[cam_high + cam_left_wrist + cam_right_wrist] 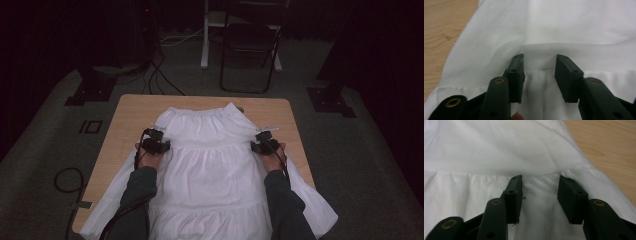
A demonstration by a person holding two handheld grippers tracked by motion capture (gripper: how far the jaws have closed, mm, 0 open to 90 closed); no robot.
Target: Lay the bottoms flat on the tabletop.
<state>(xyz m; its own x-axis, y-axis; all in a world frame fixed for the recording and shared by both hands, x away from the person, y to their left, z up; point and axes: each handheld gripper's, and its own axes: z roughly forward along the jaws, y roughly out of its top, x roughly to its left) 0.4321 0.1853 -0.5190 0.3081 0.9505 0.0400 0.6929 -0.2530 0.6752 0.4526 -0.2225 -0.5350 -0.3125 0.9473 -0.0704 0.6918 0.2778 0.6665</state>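
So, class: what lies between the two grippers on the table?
In the high view, only the white skirt spreads between the left gripper and right gripper.

A rectangular light wooden table with rounded corners (pixel 130 107) stands on a grey carpeted floor (pixel 45 145). Directly on the tabletop lies a white tiered fabric skirt with a gathered waistband (pixel 210 150), spread flat, waistband toward the far edge. Bare wood shows at the far edge and along both sides of the upper tiers. The hem overhangs the near corners, left and right. The cloth shows gathered seams and shallow creases.
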